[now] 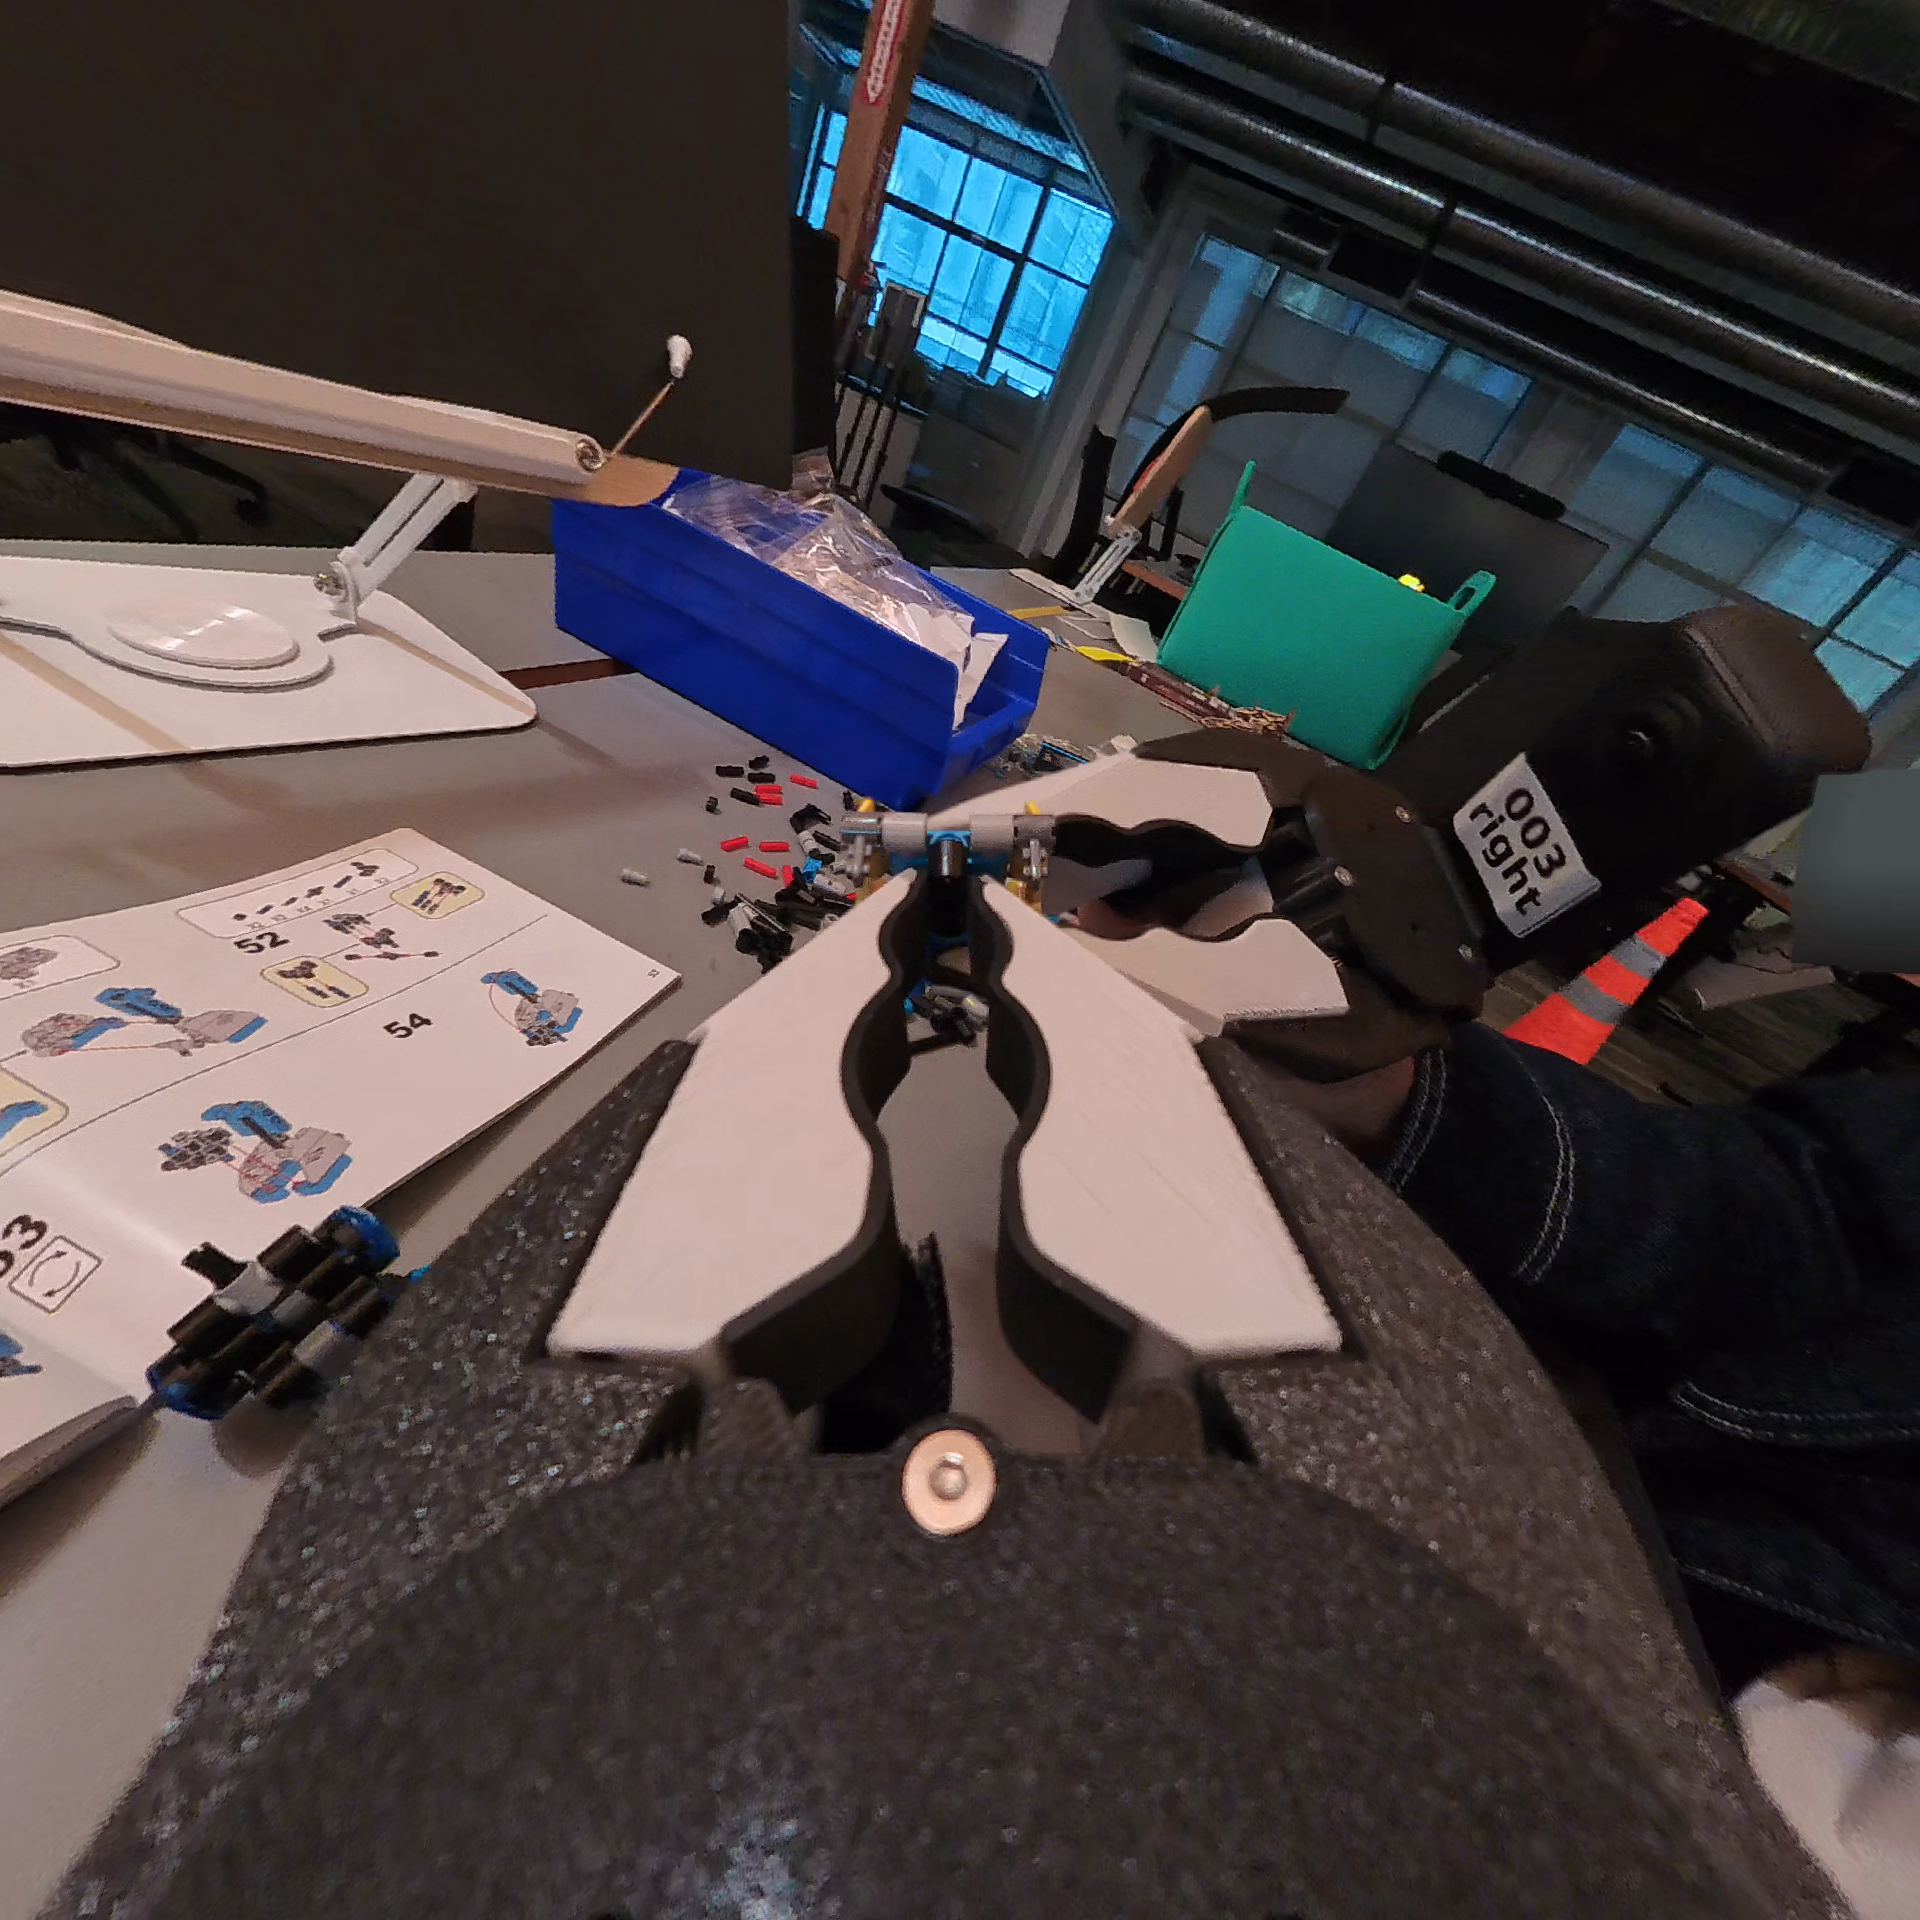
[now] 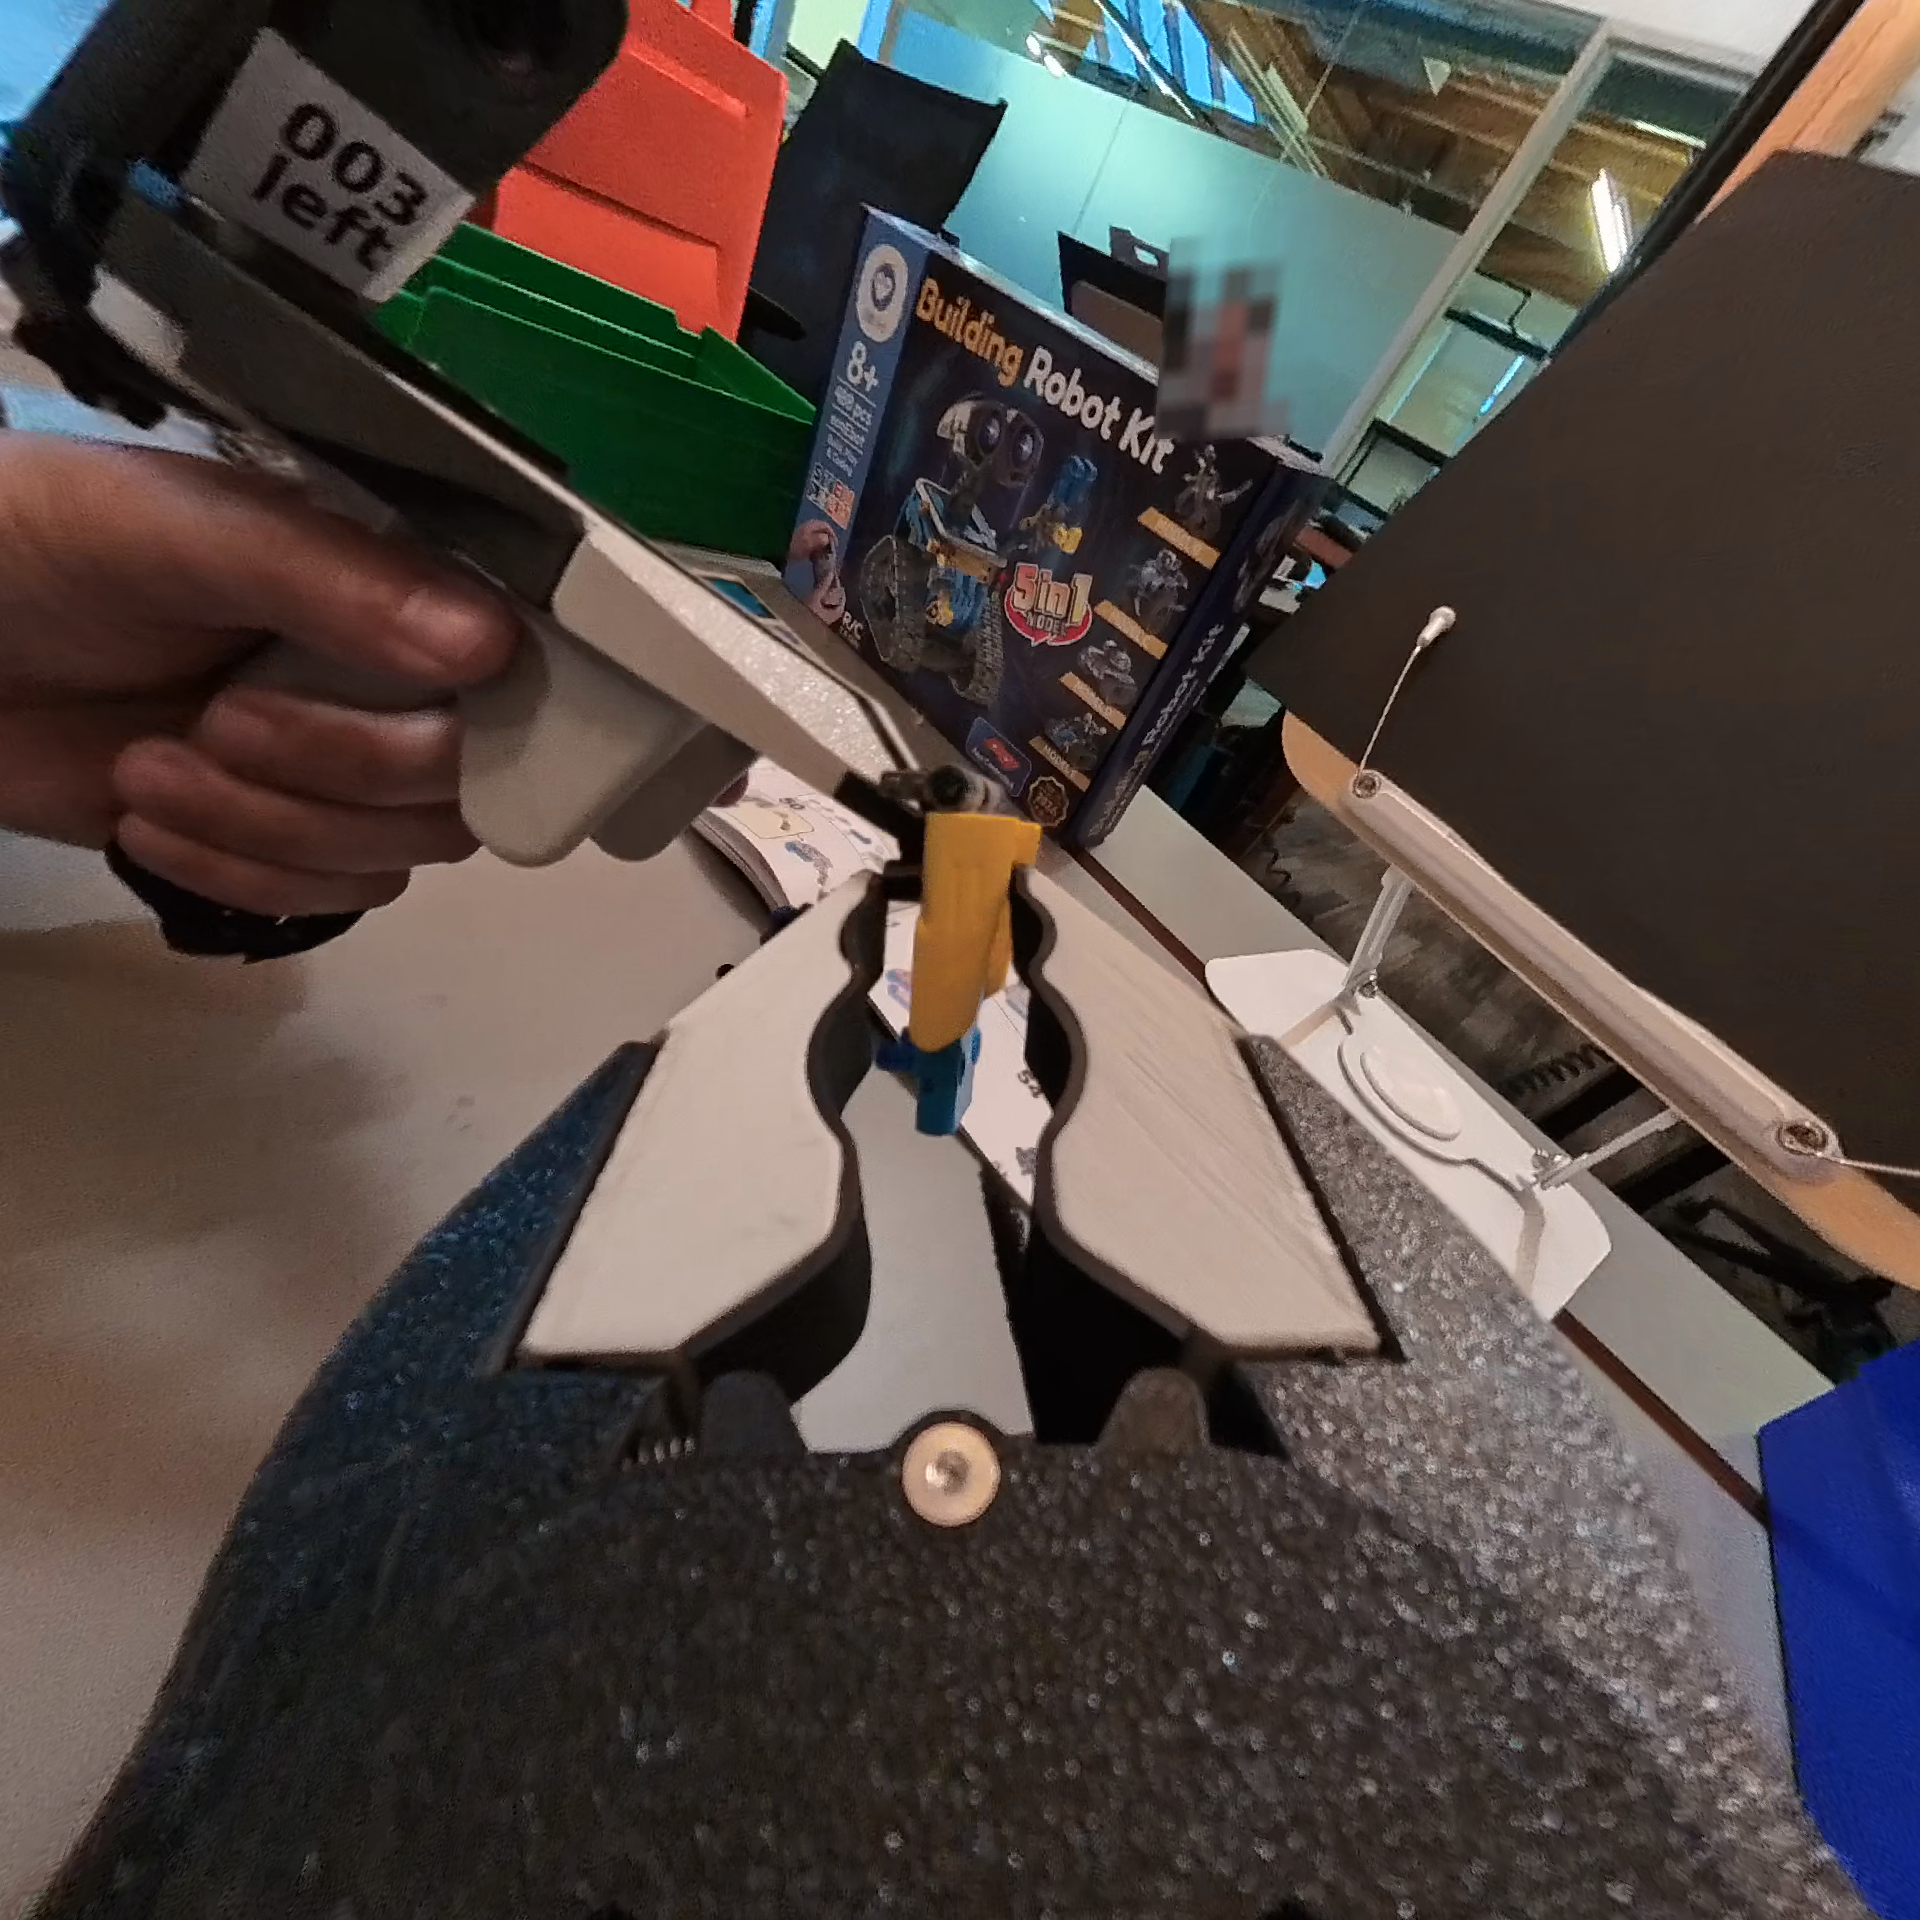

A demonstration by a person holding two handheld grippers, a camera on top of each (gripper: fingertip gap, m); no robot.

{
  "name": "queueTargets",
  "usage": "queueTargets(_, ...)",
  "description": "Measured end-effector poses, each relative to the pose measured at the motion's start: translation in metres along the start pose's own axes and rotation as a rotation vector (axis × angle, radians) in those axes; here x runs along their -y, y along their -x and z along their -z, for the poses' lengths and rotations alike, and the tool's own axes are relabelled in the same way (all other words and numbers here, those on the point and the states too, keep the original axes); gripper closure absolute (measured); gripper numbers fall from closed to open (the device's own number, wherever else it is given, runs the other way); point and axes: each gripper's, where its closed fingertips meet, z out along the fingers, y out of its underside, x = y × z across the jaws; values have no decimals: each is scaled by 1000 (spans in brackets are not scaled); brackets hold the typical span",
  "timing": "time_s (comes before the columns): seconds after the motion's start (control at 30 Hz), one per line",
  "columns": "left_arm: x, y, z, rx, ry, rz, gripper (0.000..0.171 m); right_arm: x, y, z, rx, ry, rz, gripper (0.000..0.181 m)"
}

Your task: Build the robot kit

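Both hand-held grippers pinching brick assembly, loose pins only left view, kit box only right

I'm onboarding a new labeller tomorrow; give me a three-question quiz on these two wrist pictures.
1. True or false: the left gripper and right gripper grip the same small brick assembly.
2. Which colour is the plastic parts bin behind the scattered loose pins? A red, B blue, C white
3. What lies on the open instruction booklet?

Key: 1 true; 2 B; 3 a black-and-blue brick sub-assembly.
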Motion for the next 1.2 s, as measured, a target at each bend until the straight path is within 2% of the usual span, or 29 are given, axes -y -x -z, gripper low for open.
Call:
queueTargets(0.23, 1, 3, 0, 30, -20, 3, 165, -1, -2, -2, -45, 12, 5, 160)
queueTargets(0.47, 0, 7, 1, 26, 9, -14, 163, -6, -7, 0, -23, 31, -30, 164)
queueTargets(0.6, 10, 19, 10, 50, -2, -35, 154, -8, -21, 3, -68, 37, -58, 164)
queueTargets(0.7, 20, 44, 24, 140, 18, -100, 151, -13, -25, 3, -87, 63, -50, 165)
queueTargets(0.77, 10, 60, 33, 167, 132, -147, 149, -23, -21, 0, -69, 124, -45, 164)
queueTargets(0.83, -15, 76, 44, 199, 329, -195, 146, -37, -11, -6, -14, 191, -73, 164)
queueTargets(0.9, -39, 88, 56, 243, 476, -264, 138, -50, -3, -8, 26, 262, -77, 164)
queueTargets(1.03, -65, 86, 58, 234, 597, -289, 130, -69, 15, -12, 105, 361, -64, 164)
queueTargets(1.13, -78, 96, 58, 296, 664, -355, 118, -73, 16, -12, 96, 384, -17, 164)
queueTargets(1.2, -83, 98, 56, 308, 681, -413, 124, -74, 16, -13, 98, 383, -31, 164)
